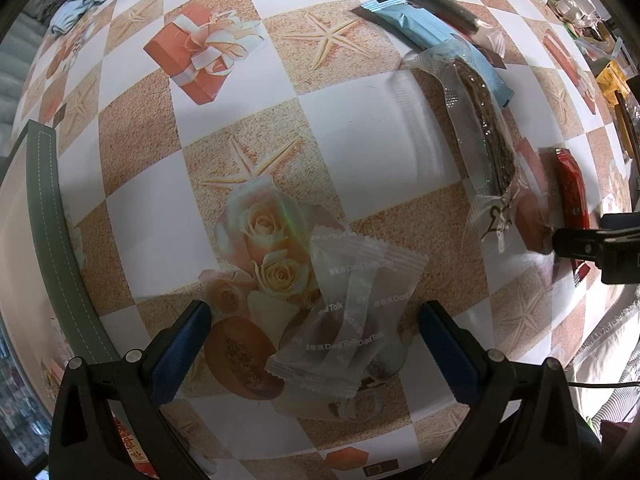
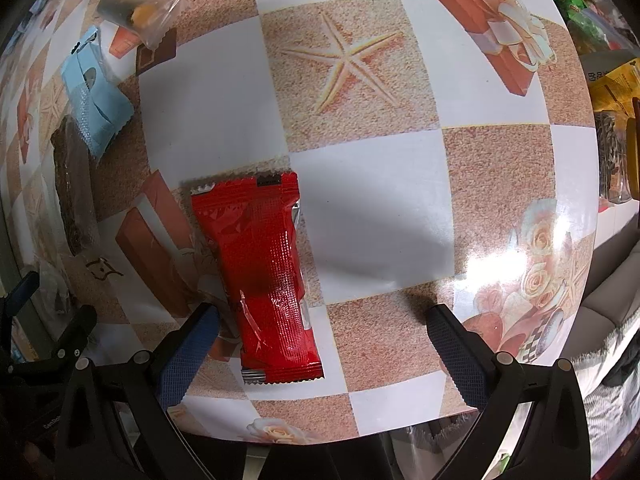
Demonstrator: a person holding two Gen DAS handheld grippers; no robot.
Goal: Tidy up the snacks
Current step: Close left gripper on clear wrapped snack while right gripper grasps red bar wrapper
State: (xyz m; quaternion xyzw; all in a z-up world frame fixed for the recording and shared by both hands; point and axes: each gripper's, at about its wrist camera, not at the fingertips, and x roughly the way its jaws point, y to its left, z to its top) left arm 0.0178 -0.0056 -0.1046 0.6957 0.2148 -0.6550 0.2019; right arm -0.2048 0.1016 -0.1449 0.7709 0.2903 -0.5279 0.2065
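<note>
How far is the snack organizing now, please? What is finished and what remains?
Done: nothing visibly sorted; no snack sits in a container. In hand: nothing gripped. The left gripper, open, frames the clear snack packet; the right gripper, open, frames the red packet. Left: these two, plus the blue packet and dark bar, loose on the table.

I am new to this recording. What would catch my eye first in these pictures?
The red snack packet lies flat on the patterned tablecloth, between the open jaws of the right gripper. A clear wrapper lies between the open jaws of the left gripper, with a blue packet farther back.
</note>
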